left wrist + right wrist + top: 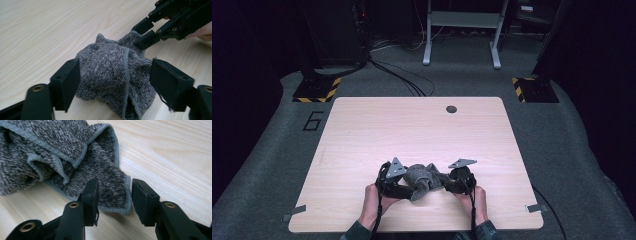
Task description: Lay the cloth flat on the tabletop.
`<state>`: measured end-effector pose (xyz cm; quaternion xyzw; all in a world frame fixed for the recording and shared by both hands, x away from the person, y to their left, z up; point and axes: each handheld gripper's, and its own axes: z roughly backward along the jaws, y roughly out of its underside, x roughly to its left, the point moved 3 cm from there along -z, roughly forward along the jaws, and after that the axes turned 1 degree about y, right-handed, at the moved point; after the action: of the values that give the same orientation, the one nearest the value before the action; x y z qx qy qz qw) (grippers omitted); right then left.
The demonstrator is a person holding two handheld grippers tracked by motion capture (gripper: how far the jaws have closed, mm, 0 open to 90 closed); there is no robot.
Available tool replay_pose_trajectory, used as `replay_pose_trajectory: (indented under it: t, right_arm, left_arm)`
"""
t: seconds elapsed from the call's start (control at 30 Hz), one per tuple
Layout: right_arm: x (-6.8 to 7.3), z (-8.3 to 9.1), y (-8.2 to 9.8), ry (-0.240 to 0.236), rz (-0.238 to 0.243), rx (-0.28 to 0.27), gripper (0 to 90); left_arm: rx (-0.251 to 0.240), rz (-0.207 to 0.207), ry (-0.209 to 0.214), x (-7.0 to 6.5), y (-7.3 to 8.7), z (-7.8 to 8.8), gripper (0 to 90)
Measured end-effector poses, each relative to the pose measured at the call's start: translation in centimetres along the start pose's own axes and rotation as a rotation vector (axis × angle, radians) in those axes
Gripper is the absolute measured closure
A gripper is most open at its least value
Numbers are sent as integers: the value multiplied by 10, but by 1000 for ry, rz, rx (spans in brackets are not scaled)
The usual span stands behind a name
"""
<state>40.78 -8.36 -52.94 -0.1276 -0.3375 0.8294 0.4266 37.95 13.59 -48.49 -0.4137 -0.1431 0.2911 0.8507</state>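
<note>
Crumpled grey towel (426, 179) on the near middle of the desk (362, 135), bunched between both tools. Soft, light and limp by the look of it: thick looped pile, stitched hem, folds sagging under their own weight. Likely to drape and slip unless pinched at an edge. Left hand-held gripper (115, 82) partly open, jaws straddling the thick bunched middle, pads not clearly pressing. Right hand-held gripper (114, 195) partly open around a hemmed corner (117, 197), left pad touching cloth, right pad apart. Best hold judged at hemmed corners, thin and firm, not the bulky middle.
</note>
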Motion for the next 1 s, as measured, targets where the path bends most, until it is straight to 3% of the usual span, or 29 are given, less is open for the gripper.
replay_pose_trajectory:
  t: [0.07,0.1,0.2,0.37,0.6,0.87,1.0]
  right_arm:
    - [2,-2,0,11,-14,-1,644]
    - [2,-3,1,12,1,4,667]
    - [1,-5,3,16,7,7,743]
    - [0,-3,4,29,19,-4,825]
    - [-4,8,4,48,14,-22,840]
    - [-19,25,11,81,-8,-32,842]
    - [-28,32,17,97,-23,-30,842]
  left_arm:
    - [21,1,-3,0,1,-6,392]
    - [32,0,2,1,2,-8,433]
    - [20,7,-5,4,7,-9,634]
    - [-2,39,-14,11,13,-5,816]
    - [-51,72,-51,21,18,9,876]
    - [-86,161,-69,38,30,21,882]
    - [-87,186,-83,45,37,25,885]
